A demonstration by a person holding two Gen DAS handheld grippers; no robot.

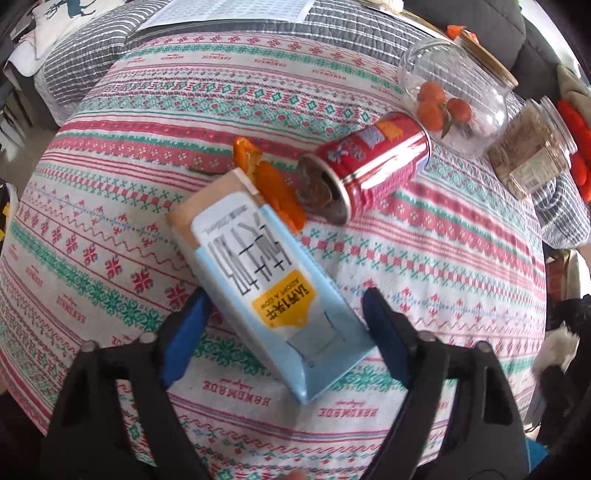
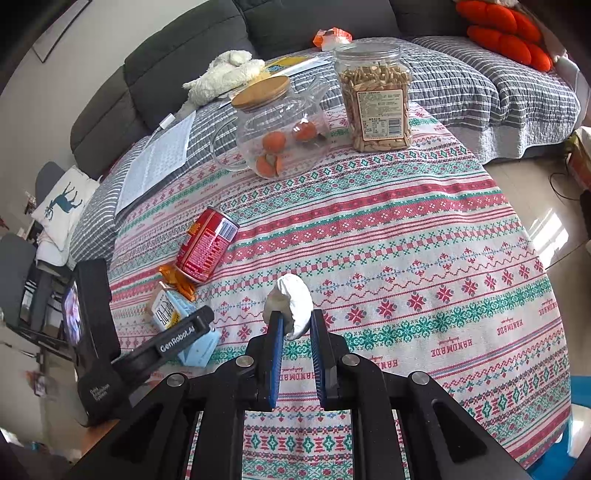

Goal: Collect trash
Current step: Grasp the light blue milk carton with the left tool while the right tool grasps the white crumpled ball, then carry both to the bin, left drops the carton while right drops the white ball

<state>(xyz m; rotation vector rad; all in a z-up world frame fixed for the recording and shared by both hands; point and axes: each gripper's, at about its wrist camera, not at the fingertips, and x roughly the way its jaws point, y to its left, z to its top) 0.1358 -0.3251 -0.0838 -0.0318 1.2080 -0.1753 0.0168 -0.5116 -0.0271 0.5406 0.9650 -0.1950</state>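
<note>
A light blue milk carton (image 1: 266,280) lies flat on the patterned tablecloth (image 1: 443,240). My left gripper (image 1: 284,299) is open, its blue fingers either side of the carton's near end, not touching it. Beyond lie orange peel (image 1: 275,184) and a tipped red can (image 1: 373,166). My right gripper (image 2: 295,317) is shut on a crumpled white tissue (image 2: 291,301), held above the cloth. The right wrist view also shows the carton (image 2: 168,314), the peel (image 2: 177,280), the can (image 2: 207,243) and the left gripper (image 2: 173,339) to the left.
A glass jar with oranges (image 2: 277,129) and bamboo lid, and a plastic jar of snacks (image 2: 376,96), stand at the table's far side. A sofa (image 2: 221,40) with striped quilt, papers (image 2: 159,158), plush toy (image 2: 225,74) and red cushions (image 2: 506,26) lies behind.
</note>
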